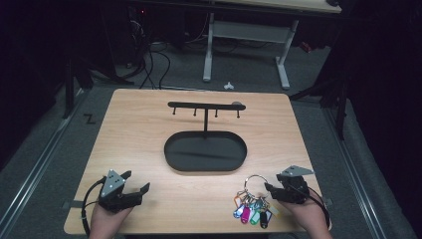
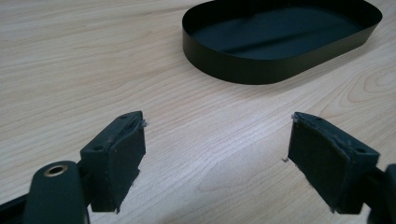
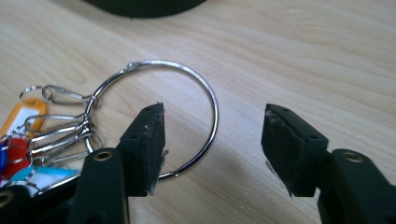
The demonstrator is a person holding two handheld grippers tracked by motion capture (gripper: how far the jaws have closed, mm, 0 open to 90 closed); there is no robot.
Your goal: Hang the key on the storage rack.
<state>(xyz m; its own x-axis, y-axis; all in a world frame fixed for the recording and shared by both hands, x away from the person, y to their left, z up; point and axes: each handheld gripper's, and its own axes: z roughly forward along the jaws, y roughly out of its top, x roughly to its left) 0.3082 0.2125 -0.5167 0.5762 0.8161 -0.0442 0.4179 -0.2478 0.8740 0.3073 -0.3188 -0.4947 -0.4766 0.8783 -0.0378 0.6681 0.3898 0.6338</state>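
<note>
A large thin silver metal key ring (image 3: 205,116) lies flat on the pale wooden table (image 1: 144,134) at its near right corner, just in front of the right gripper (image 1: 275,191), with a bunch of coloured plastic key tags (image 1: 251,211) clipped to its near-left side by small wire snap hooks (image 3: 65,128); the bundle looks light but loose, so the tags would likely swing and shift the balance once lifted; the ring itself looks stiff, smooth and slippery, and so low on the wood that the jaws would have to pinch across the wire at its bare far or right-hand arc, away from the clips.

The right gripper's jaws stand wide apart, holding nothing, one of them over the ring's inside; the left gripper (image 1: 137,187), at the near left corner, is likewise spread wide and empty.

By count: one large ring; about four tags in the high view (blue, magenta, green, black), though the right gripper view hints at orange, red and white as well, so the total is uncertain; one black oval metal tray (image 1: 171,162); one black T-shaped hook stand (image 1: 205,105) rising from it, with four pegs under its bar; two grippers.
</note>
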